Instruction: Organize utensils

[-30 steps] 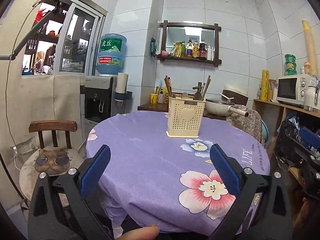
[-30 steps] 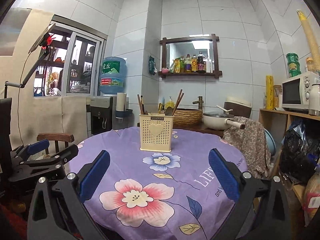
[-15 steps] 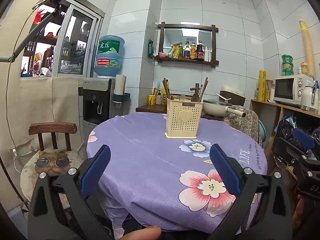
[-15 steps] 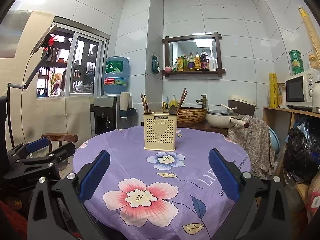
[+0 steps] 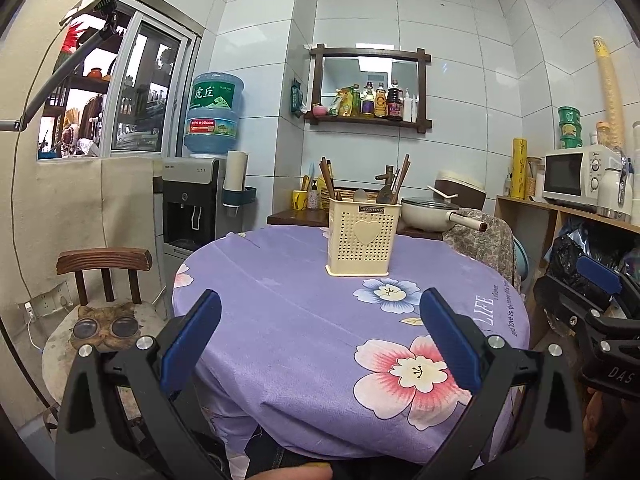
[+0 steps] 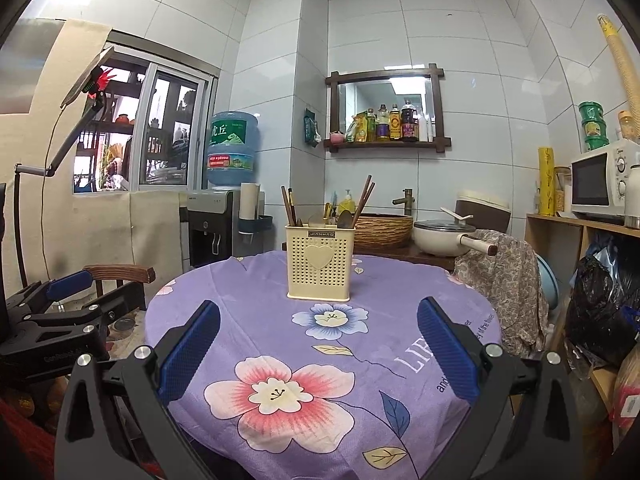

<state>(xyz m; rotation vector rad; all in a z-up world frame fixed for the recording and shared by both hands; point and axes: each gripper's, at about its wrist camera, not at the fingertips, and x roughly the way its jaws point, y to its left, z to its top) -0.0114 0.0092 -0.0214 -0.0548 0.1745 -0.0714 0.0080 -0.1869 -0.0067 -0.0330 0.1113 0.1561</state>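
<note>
We hold both tools wide open and empty. The utensil holder (image 6: 319, 262) stands upright mid-tabletop (image 6: 256, 320), at 12 o'clock from our right tool (image 6: 319, 354), slightly nearer than our left tool (image 5: 320, 348).

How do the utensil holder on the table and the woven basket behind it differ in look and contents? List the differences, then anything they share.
The utensil holder is cream plastic, boxy and pierced with small holes; the woven basket is brown wicker, round and low. The utensil holder stands on the purple tablecloth, while the woven basket sits on the dark counter behind. Chopsticks stick up from the utensil holder; nothing shows above the woven basket's rim. Both are open-topped.
</note>
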